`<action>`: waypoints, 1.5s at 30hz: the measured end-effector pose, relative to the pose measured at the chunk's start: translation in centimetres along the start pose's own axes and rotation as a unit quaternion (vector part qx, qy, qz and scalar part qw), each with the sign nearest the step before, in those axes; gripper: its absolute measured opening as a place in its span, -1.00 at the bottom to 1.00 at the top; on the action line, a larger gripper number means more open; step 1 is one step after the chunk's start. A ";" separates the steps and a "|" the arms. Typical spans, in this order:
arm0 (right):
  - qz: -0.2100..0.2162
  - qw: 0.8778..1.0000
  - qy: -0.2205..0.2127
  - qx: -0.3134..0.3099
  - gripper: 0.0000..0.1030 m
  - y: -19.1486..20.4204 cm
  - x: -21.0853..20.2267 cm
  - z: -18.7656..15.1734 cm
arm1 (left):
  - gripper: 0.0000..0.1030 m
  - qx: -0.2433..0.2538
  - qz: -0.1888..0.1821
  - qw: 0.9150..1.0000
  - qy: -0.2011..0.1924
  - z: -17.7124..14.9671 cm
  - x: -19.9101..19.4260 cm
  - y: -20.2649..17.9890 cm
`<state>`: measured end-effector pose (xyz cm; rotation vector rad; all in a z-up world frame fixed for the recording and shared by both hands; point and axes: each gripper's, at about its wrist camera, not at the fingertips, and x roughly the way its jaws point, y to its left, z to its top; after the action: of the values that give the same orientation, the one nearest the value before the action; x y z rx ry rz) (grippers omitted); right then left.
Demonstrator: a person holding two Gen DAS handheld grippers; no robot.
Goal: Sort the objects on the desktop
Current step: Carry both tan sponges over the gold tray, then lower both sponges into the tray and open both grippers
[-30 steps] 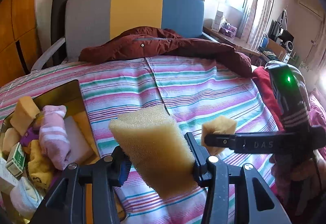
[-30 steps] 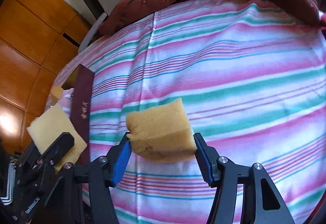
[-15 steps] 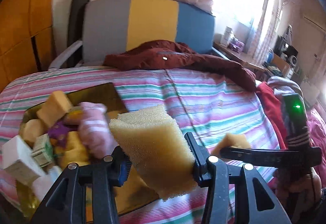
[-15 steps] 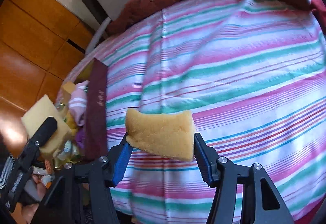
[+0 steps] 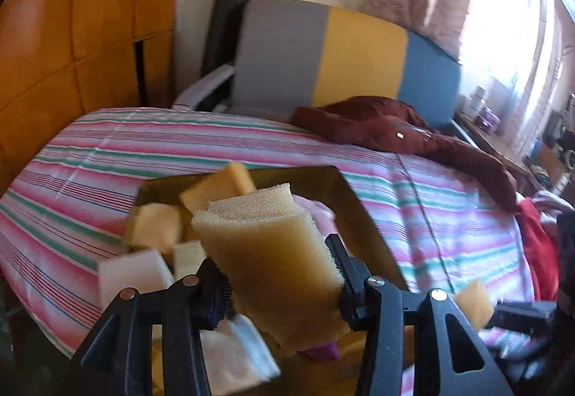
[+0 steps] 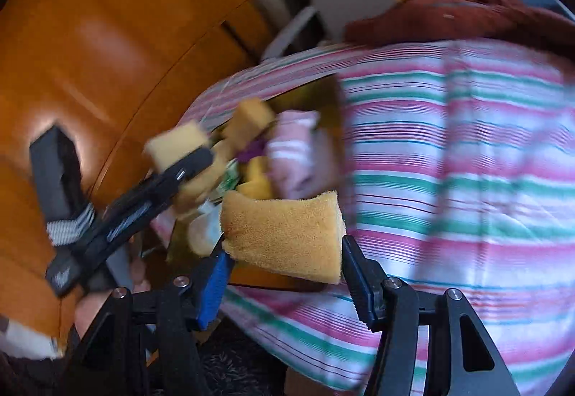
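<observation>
Two sponges clamped, one per gripper: left gripper point(image 5: 278, 282) on tall sponge point(image 5: 267, 252), right gripper point(image 6: 284, 273) on flat sponge point(image 6: 284, 234). Both now swung over tray point(image 5: 354, 205), frame centre; drop looks imminent.

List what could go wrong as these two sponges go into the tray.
1. The tray is already heaped with sponges and a pink sock; more may roll off onto the striped bedspread.
2. The left gripper and right gripper converge on one spot and might collide.
3. The left sponge is squeezed and could spring out.
</observation>
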<state>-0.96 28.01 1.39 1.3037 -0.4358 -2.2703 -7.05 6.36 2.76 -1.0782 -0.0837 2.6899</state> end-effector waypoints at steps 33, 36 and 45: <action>-0.072 0.989 0.070 -0.107 0.57 2.6 6.6 -0.2 | 0.22 0.011 0.017 0.999 0.034 0.4 5.6 0.7; -0.072 0.990 0.057 -0.103 0.57 2.9 6.1 -0.3 | 0.43 0.009 0.022 0.999 0.023 0.6 4.8 0.8; -0.065 0.994 0.015 -0.089 0.60 3.5 4.2 -0.1 | 0.63 0.014 0.052 0.998 -0.018 1.2 1.2 0.7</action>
<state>-1.80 22.74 0.06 1.3068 -0.1356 -2.3315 -8.83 6.01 2.71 -1.0534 0.0046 2.7951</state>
